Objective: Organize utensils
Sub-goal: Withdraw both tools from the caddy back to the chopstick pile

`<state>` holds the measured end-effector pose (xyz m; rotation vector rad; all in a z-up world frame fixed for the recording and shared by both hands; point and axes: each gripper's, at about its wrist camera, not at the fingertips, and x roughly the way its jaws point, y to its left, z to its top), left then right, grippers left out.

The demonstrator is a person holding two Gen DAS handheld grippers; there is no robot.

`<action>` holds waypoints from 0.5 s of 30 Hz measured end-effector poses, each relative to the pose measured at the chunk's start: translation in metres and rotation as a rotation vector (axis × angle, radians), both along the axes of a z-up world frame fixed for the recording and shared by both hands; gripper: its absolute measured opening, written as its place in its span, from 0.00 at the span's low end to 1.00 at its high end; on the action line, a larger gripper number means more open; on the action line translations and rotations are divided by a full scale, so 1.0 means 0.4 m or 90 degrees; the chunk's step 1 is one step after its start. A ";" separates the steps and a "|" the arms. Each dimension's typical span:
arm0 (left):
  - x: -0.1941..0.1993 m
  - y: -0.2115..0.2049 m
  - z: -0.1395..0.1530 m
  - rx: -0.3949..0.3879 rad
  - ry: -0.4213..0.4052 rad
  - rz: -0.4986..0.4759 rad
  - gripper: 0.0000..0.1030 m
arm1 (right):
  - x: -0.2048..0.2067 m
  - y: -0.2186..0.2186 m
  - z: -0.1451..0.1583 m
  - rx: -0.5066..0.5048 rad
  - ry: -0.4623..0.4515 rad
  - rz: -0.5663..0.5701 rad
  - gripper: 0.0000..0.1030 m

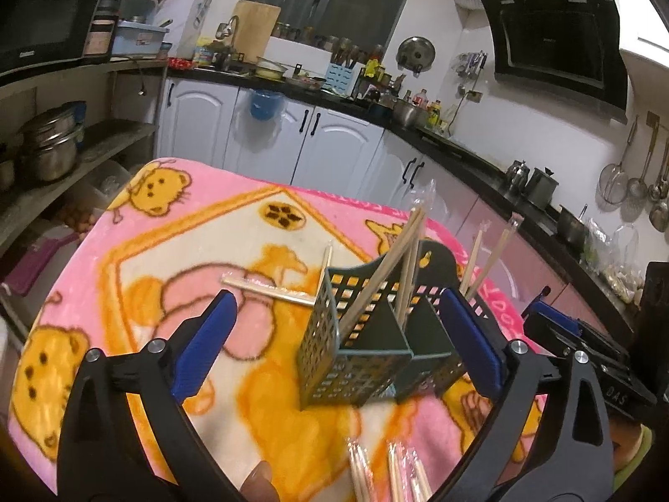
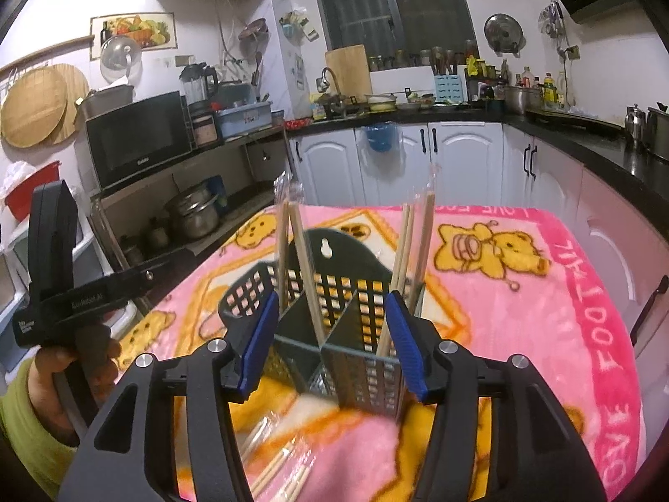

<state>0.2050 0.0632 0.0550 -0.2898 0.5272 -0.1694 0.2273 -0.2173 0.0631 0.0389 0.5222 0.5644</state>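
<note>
A dark green slotted utensil caddy (image 1: 368,334) (image 2: 334,326) stands on the pink cartoon blanket (image 1: 167,251) (image 2: 522,293). Several wrapped chopstick pairs (image 1: 401,259) (image 2: 301,259) stand in its compartments. One wrapped pair (image 1: 267,288) lies on the blanket left of the caddy, and more lie near the front edge (image 1: 389,472) (image 2: 276,460). My left gripper (image 1: 334,343) is open and empty, its jaws wide on either side of the caddy. My right gripper (image 2: 334,339) is open and empty, its blue pads (image 2: 259,339) close to the caddy's sides.
The blanket covers a table in a kitchen. White cabinets (image 2: 460,159) and a black counter (image 1: 481,159) run behind and to the right. A shelf with steel pots (image 1: 50,146) and a microwave (image 2: 138,138) stands at the left. The other handheld gripper shows at the view edges (image 1: 585,343) (image 2: 67,284).
</note>
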 end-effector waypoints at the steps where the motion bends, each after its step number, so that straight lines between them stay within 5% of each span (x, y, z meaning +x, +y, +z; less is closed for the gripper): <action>1: -0.004 0.000 -0.001 0.001 0.001 0.000 0.87 | -0.005 -0.001 -0.004 -0.003 0.002 0.000 0.51; 15: -0.061 -0.001 -0.020 0.007 0.014 -0.002 0.89 | -0.060 -0.009 -0.038 -0.017 0.021 0.012 0.51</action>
